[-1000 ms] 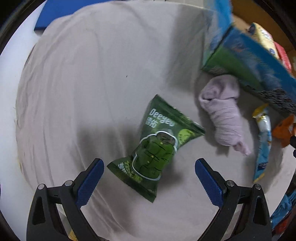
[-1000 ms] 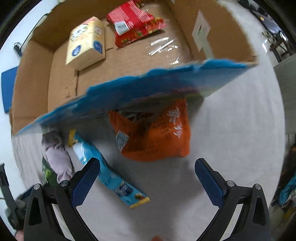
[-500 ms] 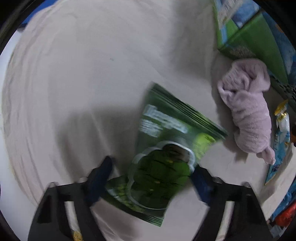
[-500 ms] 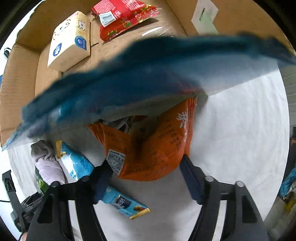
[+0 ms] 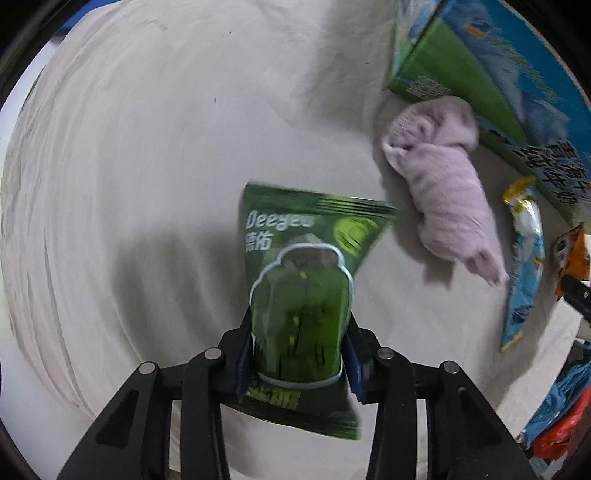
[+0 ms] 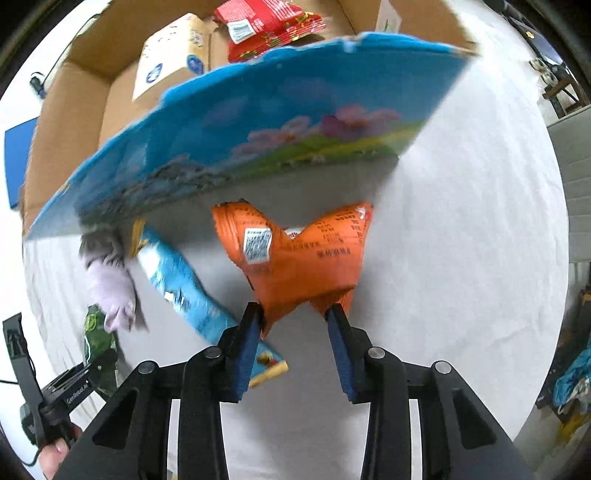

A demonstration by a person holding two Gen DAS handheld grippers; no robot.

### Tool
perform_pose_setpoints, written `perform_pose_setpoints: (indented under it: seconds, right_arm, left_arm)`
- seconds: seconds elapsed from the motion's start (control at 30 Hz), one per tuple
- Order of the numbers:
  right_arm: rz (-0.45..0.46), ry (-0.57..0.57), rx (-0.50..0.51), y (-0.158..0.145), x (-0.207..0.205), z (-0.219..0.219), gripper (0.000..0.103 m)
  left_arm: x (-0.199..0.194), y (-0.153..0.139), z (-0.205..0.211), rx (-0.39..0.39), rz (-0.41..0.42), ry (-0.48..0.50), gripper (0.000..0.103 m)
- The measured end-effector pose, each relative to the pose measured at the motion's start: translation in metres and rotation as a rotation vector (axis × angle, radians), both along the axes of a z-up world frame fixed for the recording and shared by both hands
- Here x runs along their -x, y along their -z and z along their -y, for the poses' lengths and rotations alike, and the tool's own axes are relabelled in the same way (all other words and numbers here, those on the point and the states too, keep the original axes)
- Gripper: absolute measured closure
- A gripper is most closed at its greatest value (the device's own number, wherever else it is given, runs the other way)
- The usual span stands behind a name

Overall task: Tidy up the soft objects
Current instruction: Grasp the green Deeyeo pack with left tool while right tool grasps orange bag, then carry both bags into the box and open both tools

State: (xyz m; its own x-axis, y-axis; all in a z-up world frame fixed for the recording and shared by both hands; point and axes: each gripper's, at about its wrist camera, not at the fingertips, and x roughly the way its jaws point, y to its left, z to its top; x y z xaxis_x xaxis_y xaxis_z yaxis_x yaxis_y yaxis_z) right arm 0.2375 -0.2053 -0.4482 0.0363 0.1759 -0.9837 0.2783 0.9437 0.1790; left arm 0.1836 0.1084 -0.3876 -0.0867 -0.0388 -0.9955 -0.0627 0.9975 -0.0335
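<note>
My left gripper (image 5: 297, 354) is shut on a green snack bag (image 5: 306, 280), squeezing its lower half above the pale cloth. My right gripper (image 6: 295, 314) is shut on an orange snack bag (image 6: 299, 254), which buckles into a V between the pads. A rolled lilac cloth (image 5: 447, 181) lies to the right of the green bag; it also shows in the right wrist view (image 6: 110, 284). A light blue snack packet (image 6: 181, 284) lies left of the orange bag, and shows in the left wrist view (image 5: 524, 269). The left gripper shows at lower left in the right wrist view (image 6: 96, 373).
An open cardboard box (image 6: 74, 99) stands behind, its blue printed flap (image 6: 258, 122) hanging over the orange bag. Inside are a tissue pack (image 6: 170, 62) and a red snack bag (image 6: 266, 26). The box's side (image 5: 491, 74) is at upper right in the left view.
Both grippers moved forward over their bags and closed. The left shut on the green bag and the right shut on the orange bag, which crumpled.
</note>
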Motion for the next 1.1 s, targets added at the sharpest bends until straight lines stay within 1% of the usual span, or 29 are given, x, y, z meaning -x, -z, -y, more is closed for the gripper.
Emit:
perform_pose_setpoints:
  seconds: [0.03, 0.07, 0.1, 0.13, 0.17, 0.23, 0.27, 0.3, 0.33, 0.37, 0.4, 0.43, 0.5, 0.53, 0.57, 0.6, 0.63, 0.67, 0.7, 0.73, 0.77, 0.87, 1.0, 1.03, 1.1]
  right_arm:
    - [0.003, -0.013, 0.000, -0.002, 0.003, 0.000, 0.065]
    - [-0.013, -0.057, -0.004, -0.003, 0.011, -0.001, 0.076]
    - [-0.023, -0.074, -0.005, -0.002, 0.011, -0.005, 0.076]
    - [-0.056, -0.113, -0.008, 0.004, 0.017, -0.010, 0.076]
    - [-0.110, -0.138, -0.028, 0.009, 0.024, -0.010, 0.075]
    - [-0.130, -0.119, -0.049, 0.010, 0.028, -0.007, 0.064]
    - [-0.127, -0.100, -0.050, 0.007, 0.031, -0.002, 0.049]
    - [-0.113, -0.091, -0.052, 0.004, 0.033, 0.000, 0.042]
    - [-0.077, -0.084, -0.051, -0.003, 0.032, 0.001, 0.042]
    - [-0.014, -0.134, -0.003, -0.016, 0.029, -0.002, 0.041]
    - [0.012, -0.192, 0.045, -0.023, 0.025, -0.008, 0.038]
    - [0.066, -0.373, 0.189, -0.034, 0.024, -0.028, 0.038]
    - [0.103, -0.565, 0.334, -0.037, 0.027, -0.050, 0.038]
    - [0.116, -0.710, 0.428, -0.034, 0.030, -0.067, 0.038]
    - [0.114, -0.869, 0.541, -0.024, 0.034, -0.085, 0.038]
    - [0.093, -0.999, 0.607, -0.011, 0.036, -0.098, 0.038]
    - [0.085, -1.033, 0.619, -0.007, 0.037, -0.103, 0.038]
    - [0.064, -1.105, 0.663, 0.004, 0.036, -0.109, 0.038]
    - [0.053, -1.136, 0.685, 0.010, 0.035, -0.111, 0.038]
    - [0.033, -1.190, 0.719, 0.020, 0.032, -0.113, 0.038]
    - [0.025, -1.205, 0.726, 0.023, 0.030, -0.114, 0.038]
    - [-0.014, -1.257, 0.726, 0.034, 0.024, -0.117, 0.038]
    - [-0.050, -1.291, 0.719, 0.041, 0.017, -0.120, 0.039]
    - [-0.058, -1.296, 0.713, 0.047, 0.015, -0.129, 0.039]
    - [-0.064, -1.306, 0.717, 0.051, 0.011, -0.135, 0.043]
  left_arm:
    - [0.005, -0.004, 0.003, 0.009, 0.004, -0.003, 0.066]
    - [0.010, -0.007, 0.006, 0.015, 0.009, -0.003, 0.066]
    - [0.013, -0.010, 0.007, 0.020, 0.014, -0.001, 0.066]
    - [0.016, -0.012, 0.008, 0.030, 0.013, 0.005, 0.066]
    - [0.017, -0.014, 0.009, 0.037, 0.009, 0.010, 0.066]
    - [0.020, -0.014, 0.011, 0.042, 0.004, 0.017, 0.066]
    - [0.020, -0.014, 0.013, 0.042, 0.000, 0.024, 0.066]
    - [0.021, -0.011, 0.012, 0.042, -0.006, 0.024, 0.066]
    - [0.020, -0.009, 0.010, 0.043, -0.012, 0.020, 0.066]
    - [0.012, -0.007, 0.010, 0.043, -0.016, 0.019, 0.066]
    - [0.010, -0.006, 0.007, 0.042, -0.021, 0.015, 0.066]
    - [0.011, -0.004, 0.007, 0.043, -0.024, 0.012, 0.066]
    - [0.011, -0.002, 0.008, 0.037, -0.027, 0.021, 0.066]
    - [0.005, -0.005, 0.009, 0.029, -0.025, 0.030, 0.066]
    - [-0.011, 0.000, 0.009, 0.022, -0.023, 0.039, 0.066]
    - [-0.016, 0.003, 0.011, 0.016, -0.023, 0.046, 0.066]
    - [-0.015, 0.003, 0.016, 0.013, -0.024, 0.048, 0.066]
    - [-0.013, 0.002, 0.030, 0.010, -0.025, 0.049, 0.066]
    - [-0.012, 0.005, 0.035, 0.008, -0.027, 0.050, 0.066]
    - [-0.010, 0.008, 0.042, 0.006, -0.028, 0.050, 0.066]
    - [-0.008, 0.005, 0.042, 0.003, -0.030, 0.051, 0.066]
    - [-0.006, 0.013, 0.047, -0.001, -0.035, 0.050, 0.066]
    - [-0.007, 0.019, 0.052, -0.001, -0.036, 0.046, 0.066]
    - [-0.008, 0.020, 0.053, 0.001, -0.036, 0.044, 0.066]
    - [-0.011, 0.023, 0.052, 0.006, -0.036, 0.038, 0.066]
